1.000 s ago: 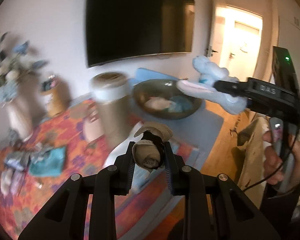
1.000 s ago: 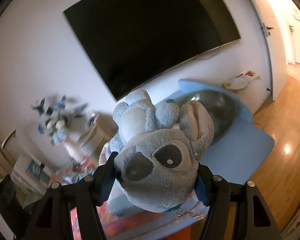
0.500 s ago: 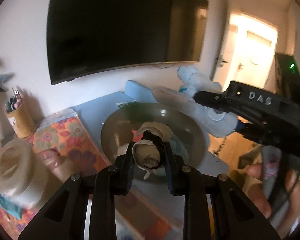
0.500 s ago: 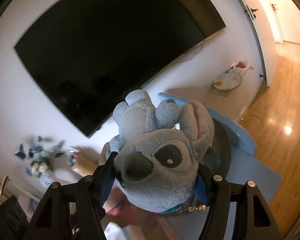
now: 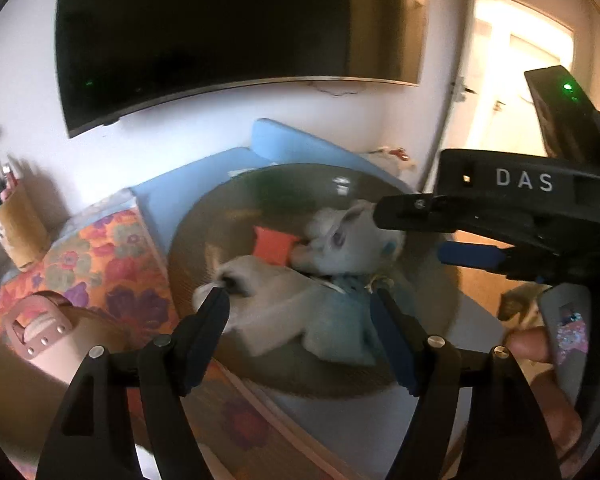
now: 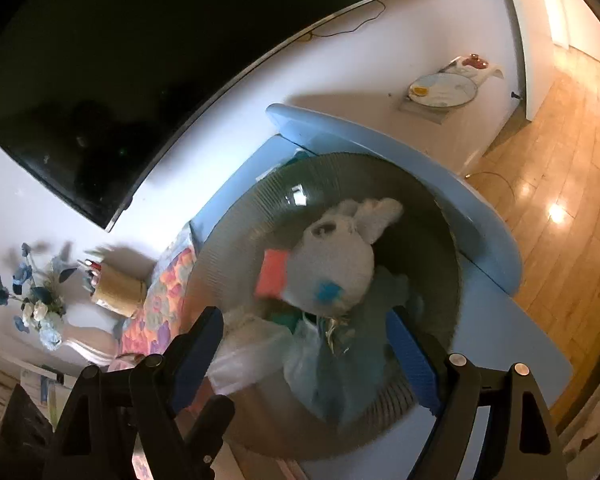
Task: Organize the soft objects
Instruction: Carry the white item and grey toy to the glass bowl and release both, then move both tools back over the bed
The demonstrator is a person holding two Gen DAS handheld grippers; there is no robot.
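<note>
Inside bowl [image 6: 236, 236]: plush toy [image 6: 336, 260].

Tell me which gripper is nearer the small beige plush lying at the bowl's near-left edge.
Left. The left gripper hangs right over the beige plush, one finger tip at it. The right gripper hovers open further along the dark round bowl, above the grey plush koala.

Dim fisheye views, doorway [image 5: 520, 92] glare, perhaps motion-blurred bowl [image 6: 236, 240] contents.
</note>
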